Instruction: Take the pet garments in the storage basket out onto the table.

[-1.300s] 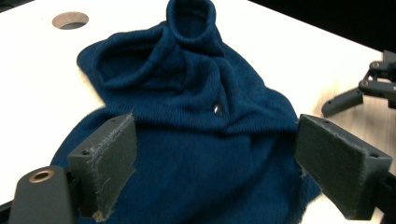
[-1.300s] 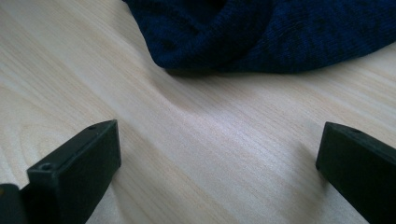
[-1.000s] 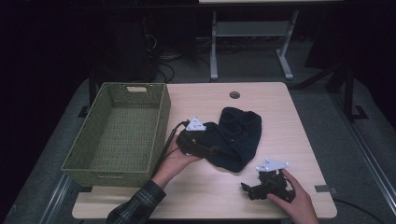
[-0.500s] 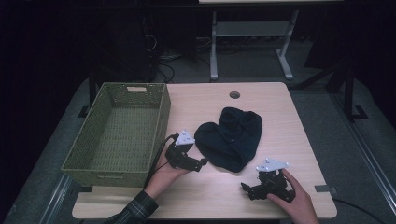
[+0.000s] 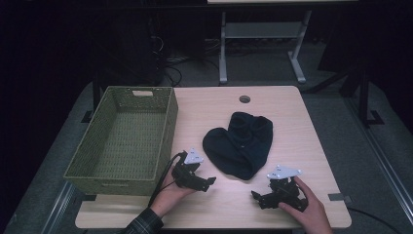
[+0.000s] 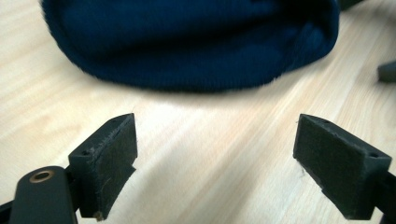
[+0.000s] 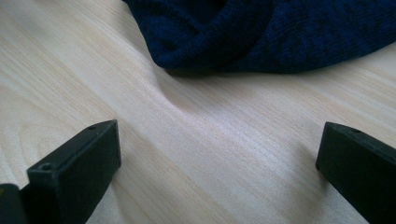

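Dark navy knitted cloth, possibly a hat or folded garment, lies loose in the middle of the pale wooden table, with nothing holding it. Going from the left, the green woven basket stands along the table's left side, close to the cloth's left edge but apart from it, and looks empty. Next comes the left gripper, held low at the near edge just off the basket's front corner; its jaws stand wide apart with bare table between them, and the cloth lies ahead of it and a little to its right, close by. In the left gripper view the cloth fills the top as a rounded, ribbed hem just beyond the pads. The cloth's long axis runs from its near, wider end up and away toward the round hole in the table. Farther right, the right gripper rests near the front edge, jaws likewise spread wide and empty, the cloth ahead and to its left; its own view shows a folded edge across the top. Both sit about equally near the cloth's near end, the left perhaps slightly closer to the basket side.
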`<state>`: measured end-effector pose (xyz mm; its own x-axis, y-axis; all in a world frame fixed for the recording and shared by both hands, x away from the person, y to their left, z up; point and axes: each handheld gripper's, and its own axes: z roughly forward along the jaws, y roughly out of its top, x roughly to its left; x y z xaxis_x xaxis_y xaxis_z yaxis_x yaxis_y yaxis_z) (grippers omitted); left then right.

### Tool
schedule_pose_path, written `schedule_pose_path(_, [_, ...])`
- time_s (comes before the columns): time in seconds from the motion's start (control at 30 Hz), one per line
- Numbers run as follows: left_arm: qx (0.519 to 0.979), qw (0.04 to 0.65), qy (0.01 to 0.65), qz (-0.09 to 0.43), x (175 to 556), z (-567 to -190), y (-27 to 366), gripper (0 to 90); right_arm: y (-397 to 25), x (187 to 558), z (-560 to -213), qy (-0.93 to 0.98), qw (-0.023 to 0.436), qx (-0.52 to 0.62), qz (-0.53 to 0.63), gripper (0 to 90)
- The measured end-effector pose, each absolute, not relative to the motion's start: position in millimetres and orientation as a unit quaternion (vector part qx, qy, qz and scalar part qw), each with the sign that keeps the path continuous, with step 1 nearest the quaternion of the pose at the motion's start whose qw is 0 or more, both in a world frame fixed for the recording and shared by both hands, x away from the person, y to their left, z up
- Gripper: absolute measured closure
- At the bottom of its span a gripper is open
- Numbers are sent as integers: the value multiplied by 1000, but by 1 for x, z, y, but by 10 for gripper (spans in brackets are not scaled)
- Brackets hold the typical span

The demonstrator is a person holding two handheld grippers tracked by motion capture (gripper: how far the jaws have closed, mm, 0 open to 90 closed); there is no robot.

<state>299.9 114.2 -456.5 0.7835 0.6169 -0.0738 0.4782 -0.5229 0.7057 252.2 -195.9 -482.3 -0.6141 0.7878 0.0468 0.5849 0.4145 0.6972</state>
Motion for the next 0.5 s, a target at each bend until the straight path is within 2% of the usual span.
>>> schedule_pose_path(0.5, [878,352,309,101,295,-472,113,129,-196,252,-482,828,146,414,348,0])
